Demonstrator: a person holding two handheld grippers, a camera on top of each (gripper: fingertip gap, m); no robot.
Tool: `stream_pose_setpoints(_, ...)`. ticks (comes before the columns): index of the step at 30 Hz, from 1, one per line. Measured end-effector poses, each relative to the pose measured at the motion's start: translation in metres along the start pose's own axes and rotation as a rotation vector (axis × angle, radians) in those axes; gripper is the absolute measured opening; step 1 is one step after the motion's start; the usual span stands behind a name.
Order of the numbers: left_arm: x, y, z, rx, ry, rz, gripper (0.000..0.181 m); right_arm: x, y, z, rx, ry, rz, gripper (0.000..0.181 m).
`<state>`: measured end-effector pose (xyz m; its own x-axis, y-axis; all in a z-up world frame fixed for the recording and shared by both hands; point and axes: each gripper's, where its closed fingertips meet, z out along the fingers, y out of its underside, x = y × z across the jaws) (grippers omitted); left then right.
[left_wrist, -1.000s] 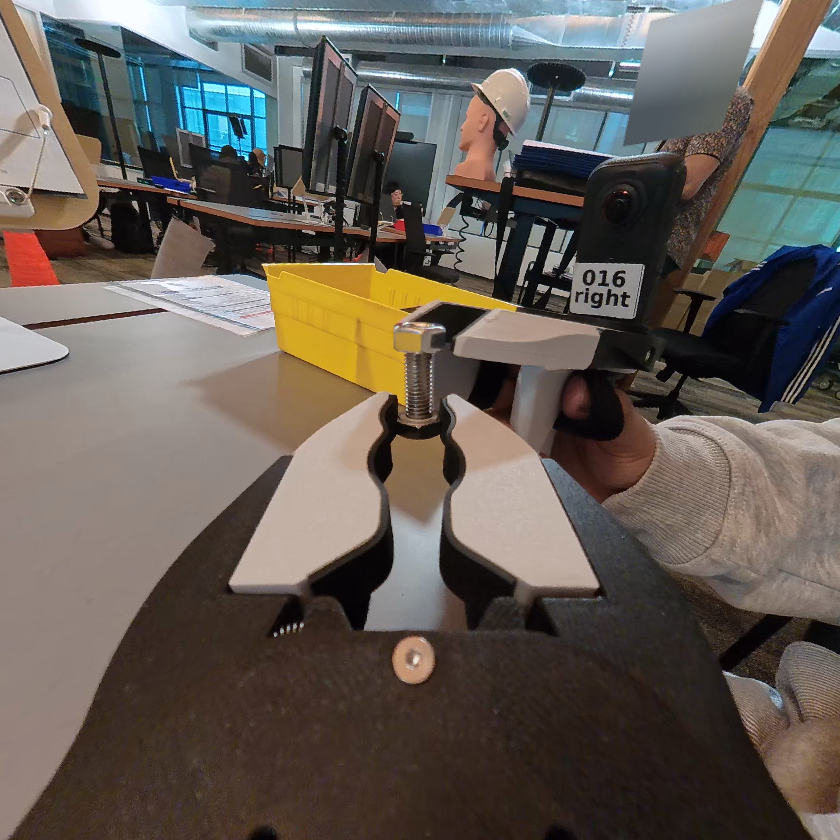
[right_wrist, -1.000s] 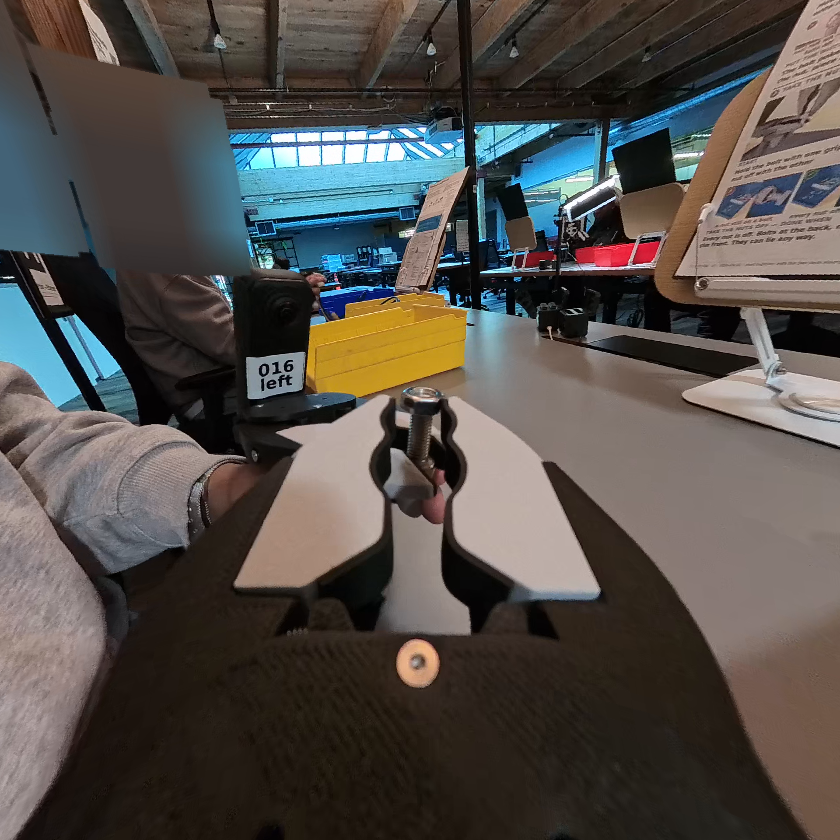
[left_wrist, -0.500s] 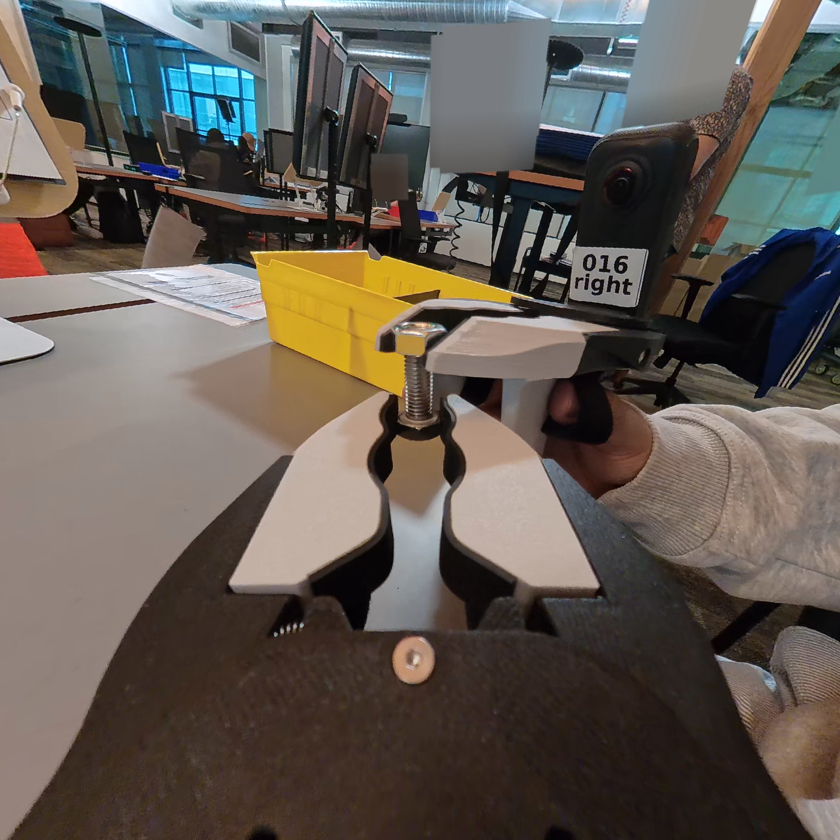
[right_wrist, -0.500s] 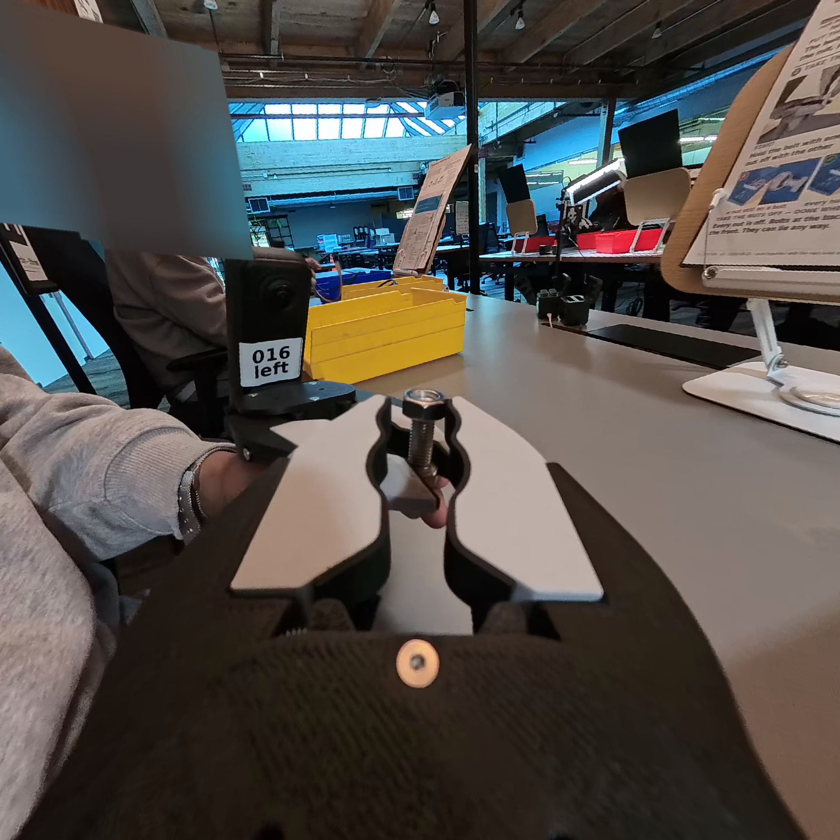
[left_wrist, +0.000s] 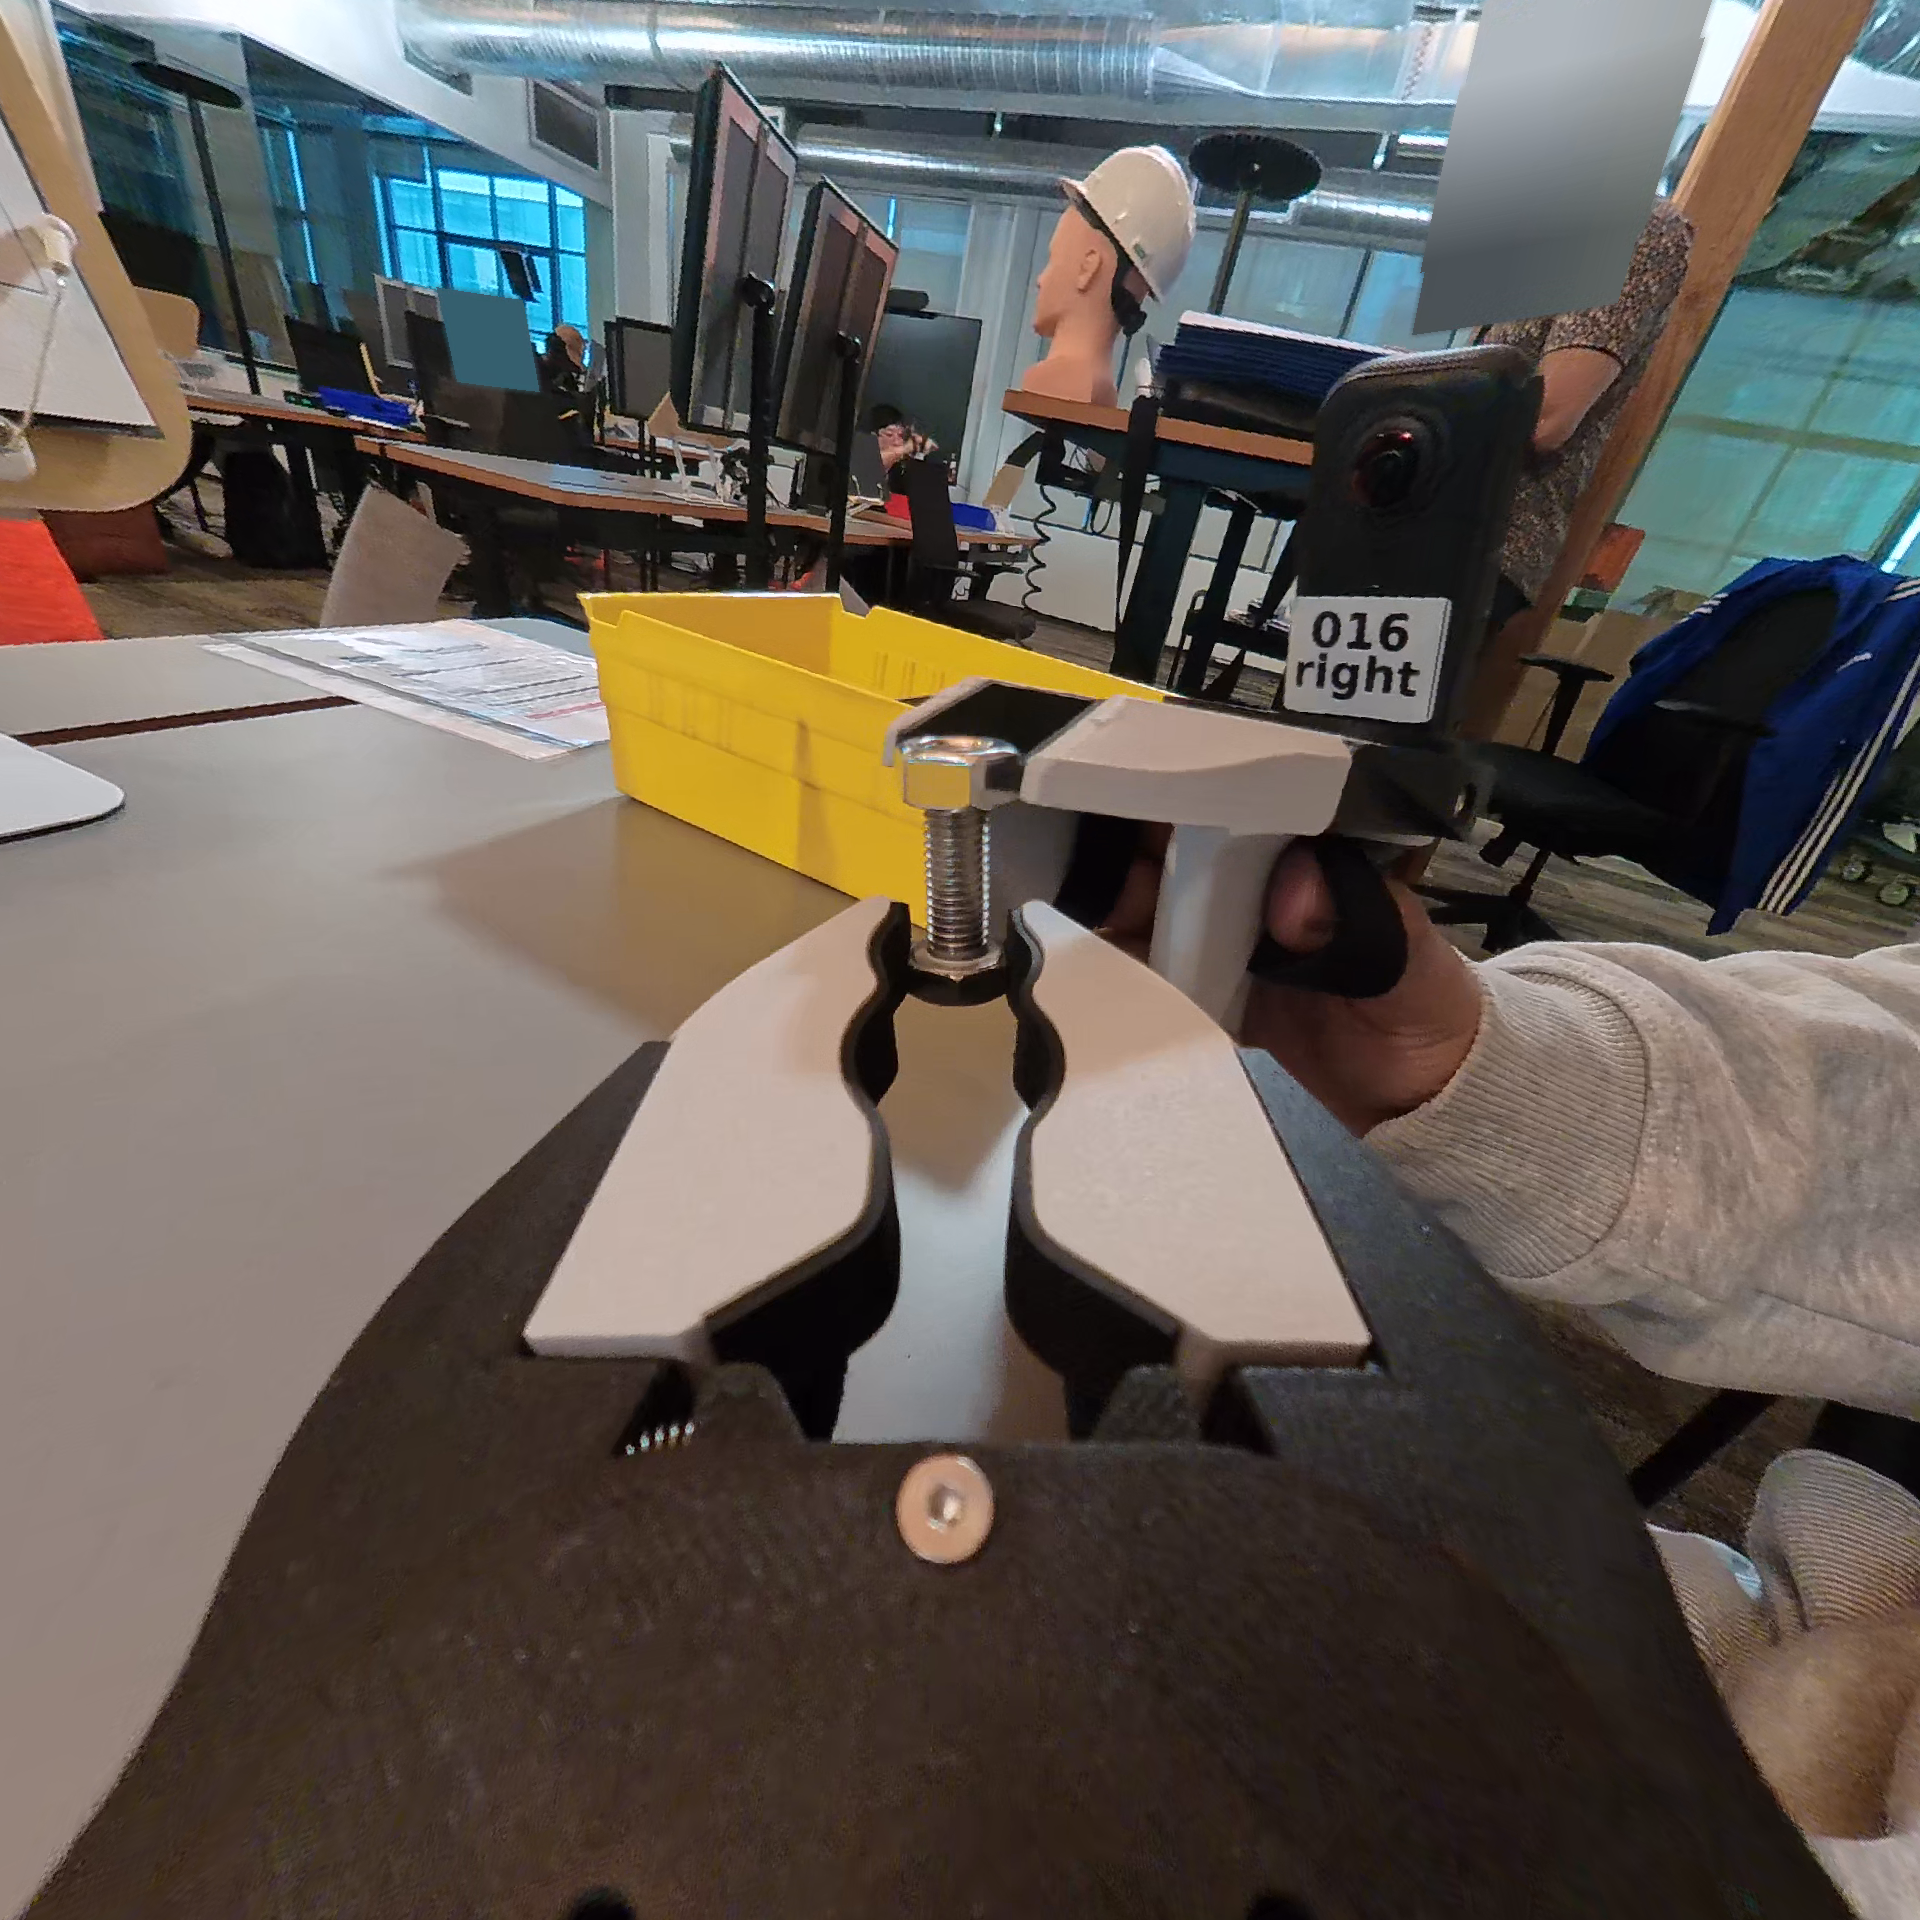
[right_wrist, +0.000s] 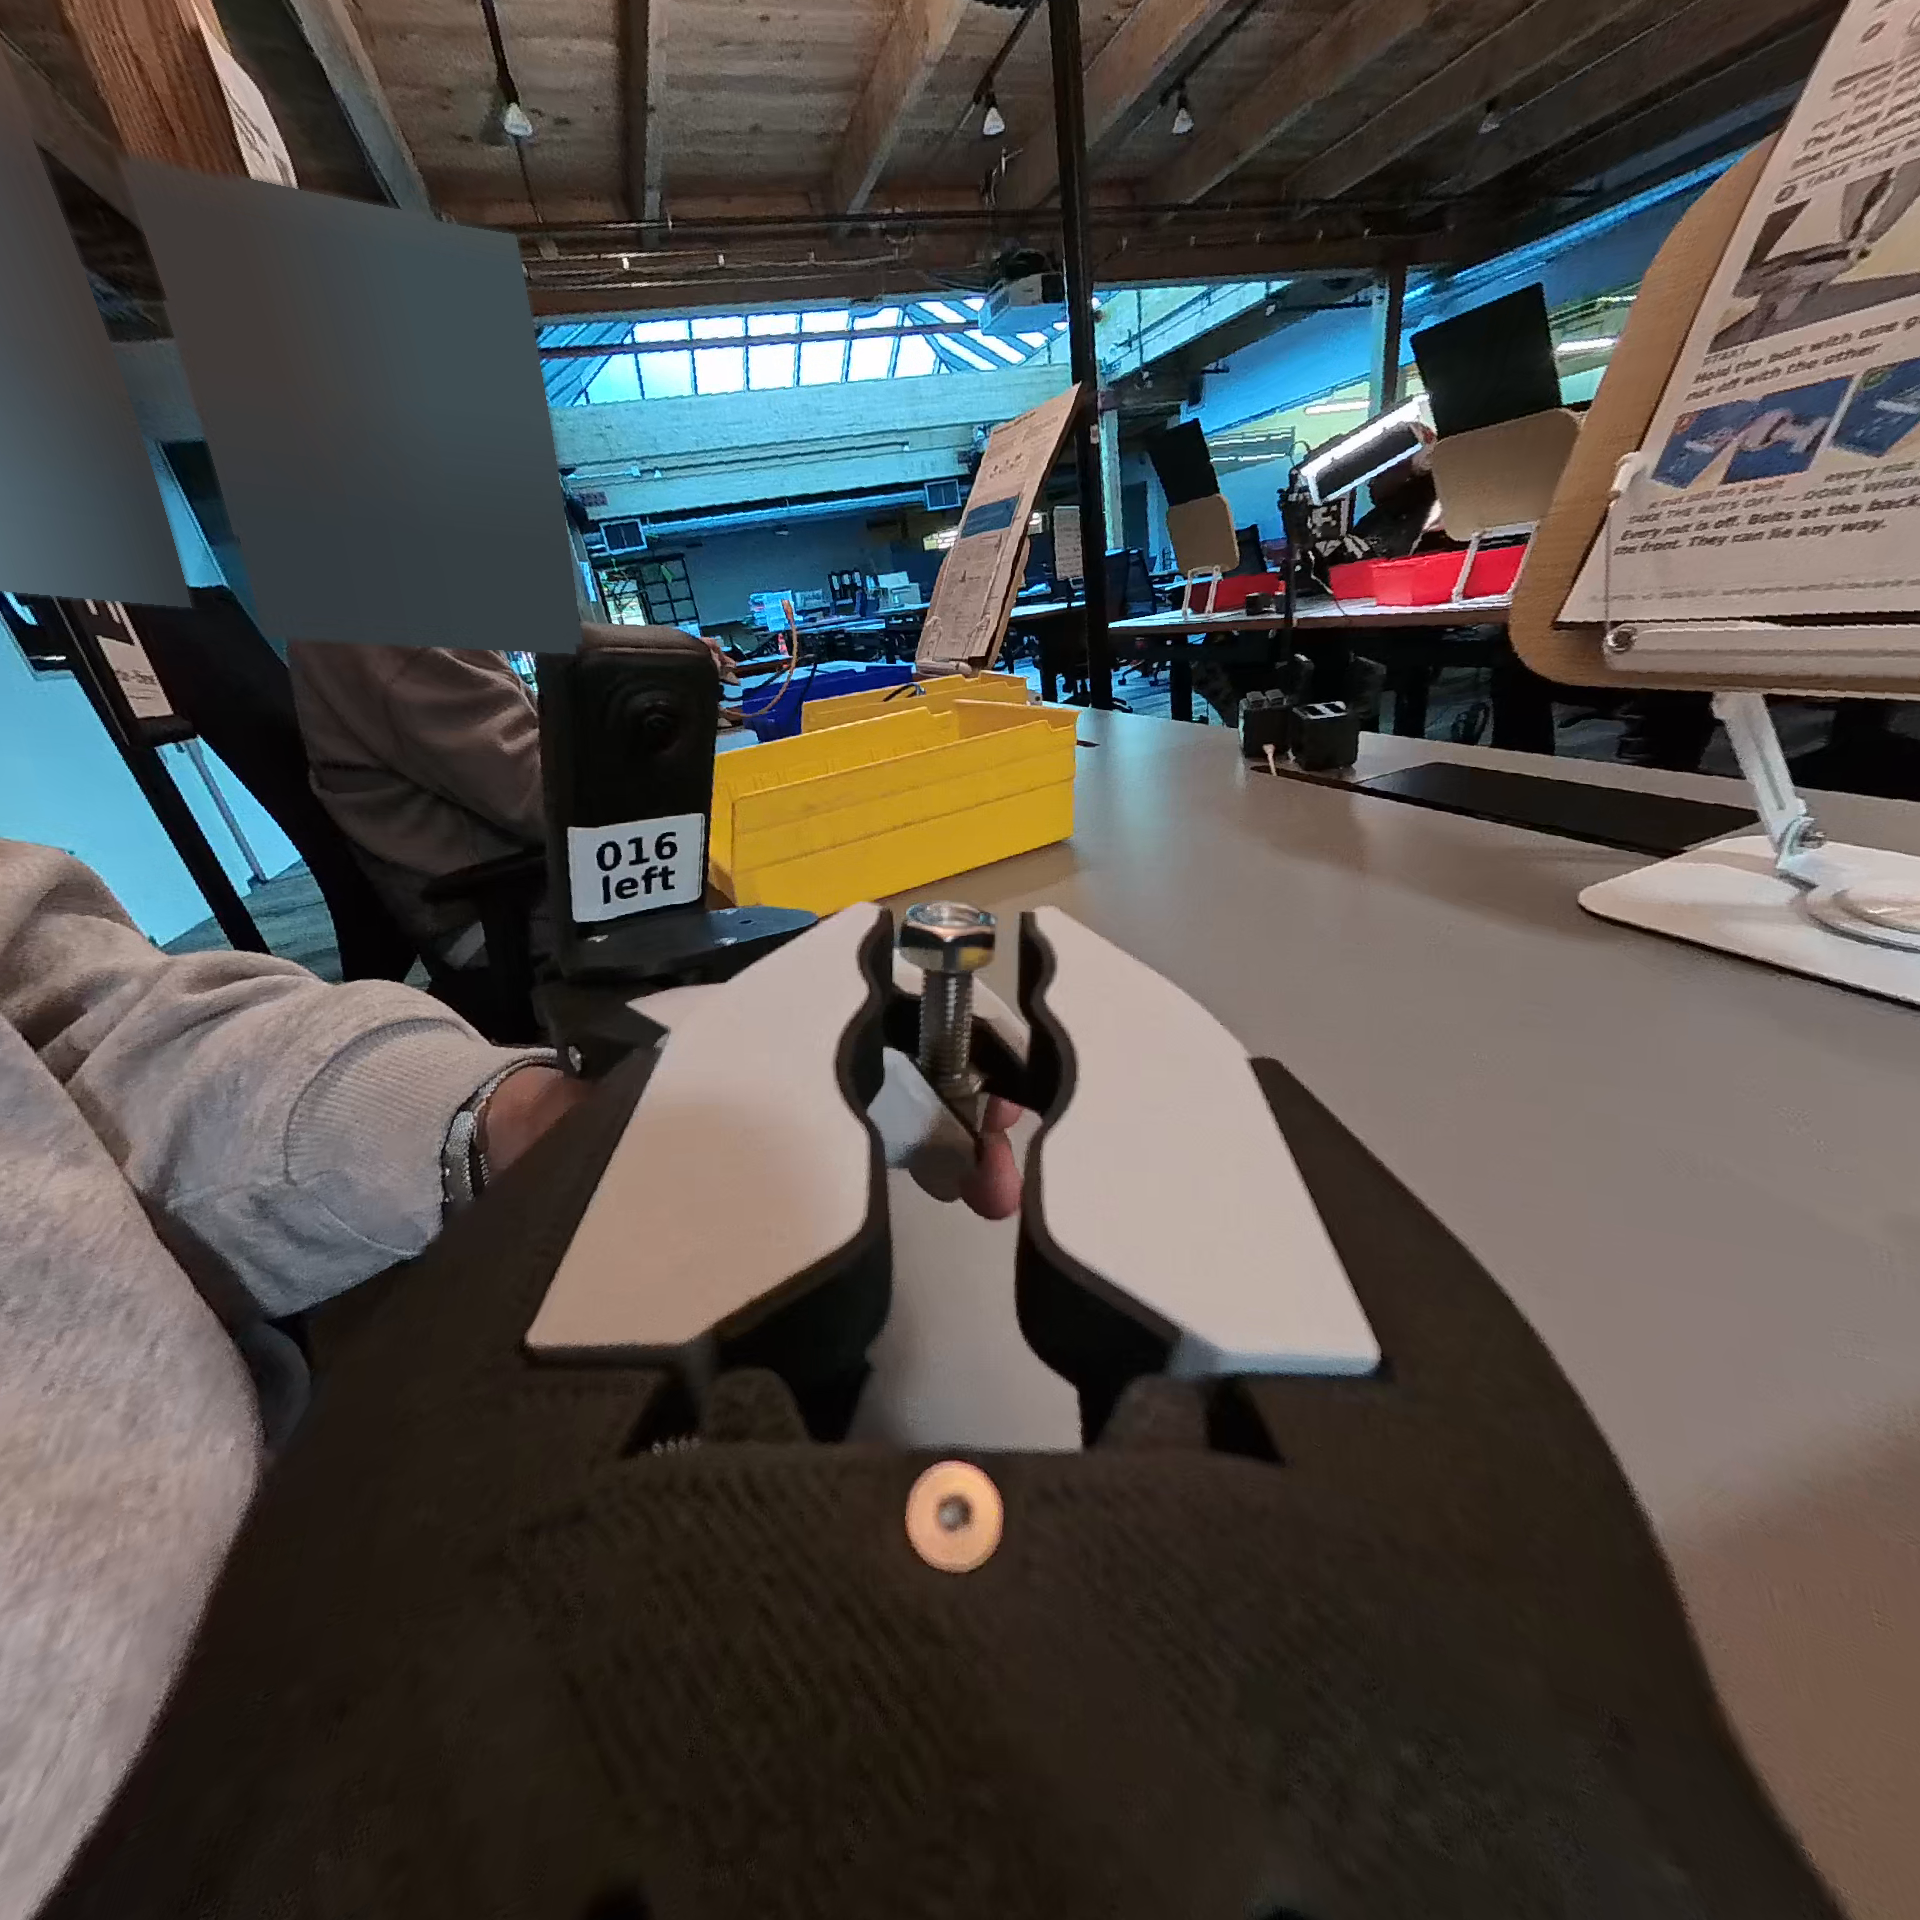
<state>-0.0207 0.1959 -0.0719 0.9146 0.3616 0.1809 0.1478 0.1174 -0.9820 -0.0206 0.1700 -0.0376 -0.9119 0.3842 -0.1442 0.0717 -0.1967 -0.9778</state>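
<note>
Left gripper (left_wrist: 956, 951) fingers pinching the nut (left_wrist: 954, 958) at the hex bolt (left_wrist: 954, 831) lower end; right gripper (right_wrist: 945, 940) fingers closed around the bolt head, bolt upright above the near desk (left_wrist: 312, 935) edge. Yellow bin (left_wrist: 748, 727) just beyond. Risk: bolt slipping and dropping off-desk if either pinch loosens.

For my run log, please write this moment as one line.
left gripper: shut on nut at bolt's lower end | right gripper: shut on bolt head | bolt upright above grey table | yellow bin behind
</note>
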Motion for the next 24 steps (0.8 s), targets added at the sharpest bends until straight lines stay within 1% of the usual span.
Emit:
stream_pose_setpoints(8, -0.0009, -0.0002, -0.0002, 0.0, -0.006, 0.0, 0.017, 0.0008, 0.0052, 0.0025, -0.038, 0.032, -0.044, 0.017)
stream_pose_setpoints(24, -0.0036, -0.0046, -0.0022, 0.027, -0.004, -0.03, 0.018, 0.0075, -0.0003, -0.0029, -0.001, 0.035, 0.006, 0.018)
